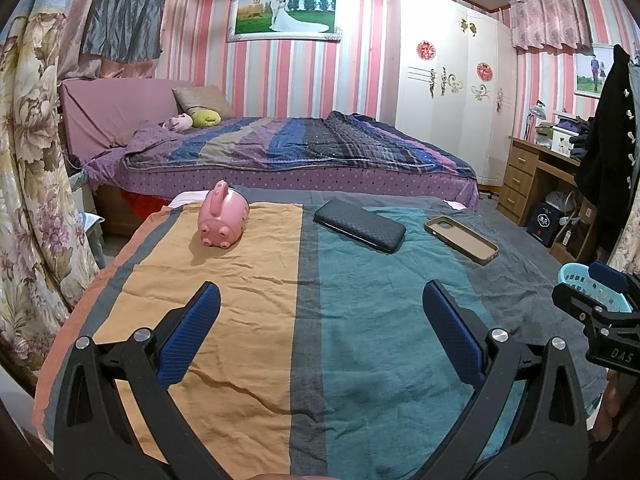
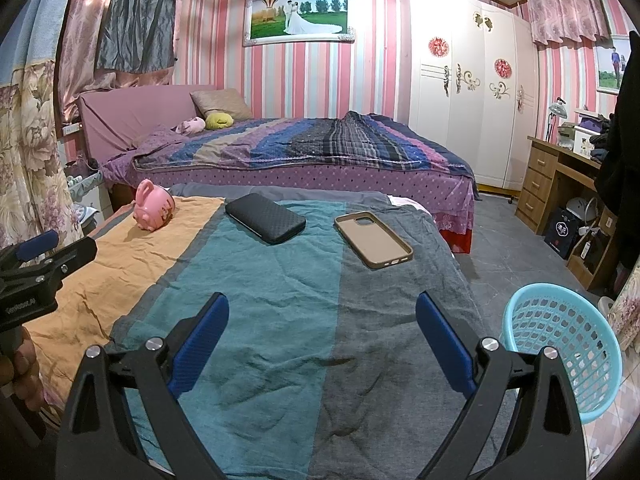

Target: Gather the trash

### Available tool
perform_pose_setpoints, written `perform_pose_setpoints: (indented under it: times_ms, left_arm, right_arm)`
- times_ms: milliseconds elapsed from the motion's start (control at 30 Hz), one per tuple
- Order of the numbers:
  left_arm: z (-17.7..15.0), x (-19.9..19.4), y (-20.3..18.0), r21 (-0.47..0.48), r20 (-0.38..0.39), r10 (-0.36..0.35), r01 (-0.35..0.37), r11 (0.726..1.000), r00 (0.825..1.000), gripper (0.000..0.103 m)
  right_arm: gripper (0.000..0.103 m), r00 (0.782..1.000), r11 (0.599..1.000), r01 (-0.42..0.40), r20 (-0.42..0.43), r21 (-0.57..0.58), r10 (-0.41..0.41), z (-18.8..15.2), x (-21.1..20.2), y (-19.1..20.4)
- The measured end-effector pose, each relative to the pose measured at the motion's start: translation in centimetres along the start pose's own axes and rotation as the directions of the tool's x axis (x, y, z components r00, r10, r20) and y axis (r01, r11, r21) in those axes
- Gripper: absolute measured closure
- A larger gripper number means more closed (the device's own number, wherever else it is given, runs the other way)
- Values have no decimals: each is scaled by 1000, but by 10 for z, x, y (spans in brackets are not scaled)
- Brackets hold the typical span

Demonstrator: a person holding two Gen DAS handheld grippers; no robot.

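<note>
Left gripper (image 1: pixel 320 332) and right gripper (image 2: pixel 322 340), both spread wide and empty, above a striped cloth (image 2: pixel 280 280) bearing a pink pig-shaped bank (image 1: pixel 223 216), black textured case (image 1: pixel 360 224) and tan phone cover (image 2: pixel 373 245). Only the right view shows the light-blue plastic lattice basket (image 2: pixel 560 352) whole, beside the cloth.

I'm looking into a bedroom with pink, white and grey striped walls (image 2: pixel 304 76). A framed wedding photo (image 2: pixel 299 17) hangs above a wide bed (image 2: pixel 304 152) with a purple headboard (image 2: pixel 132 118) and a striped quilt. To the right I see a white wardrobe (image 2: pixel 464 92) with red ornaments on its doors, then a wooden desk (image 2: pixel 560 184) with drawers and clutter on top. Floral curtains (image 1: pixel 36 152) hang at the left, a pink valance (image 2: pixel 568 12) at upper right. The floor (image 2: pixel 508 240) is grey.
</note>
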State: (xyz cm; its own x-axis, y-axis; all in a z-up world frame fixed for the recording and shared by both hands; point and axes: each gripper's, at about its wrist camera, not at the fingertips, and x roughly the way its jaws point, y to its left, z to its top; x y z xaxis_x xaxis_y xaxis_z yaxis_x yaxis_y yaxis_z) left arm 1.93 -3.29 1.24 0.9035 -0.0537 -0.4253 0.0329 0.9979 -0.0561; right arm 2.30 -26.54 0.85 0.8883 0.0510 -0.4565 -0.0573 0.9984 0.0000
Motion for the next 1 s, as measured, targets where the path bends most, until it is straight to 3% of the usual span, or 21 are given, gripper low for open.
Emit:
perform_pose_setpoints:
  times_ms: [1000]
  left_arm:
    - [3,-1,4,3,1,2,-2,1000,1000,5]
  right_arm:
    - [10,1000,1000,1,1,-1,-1,-1,1,0]
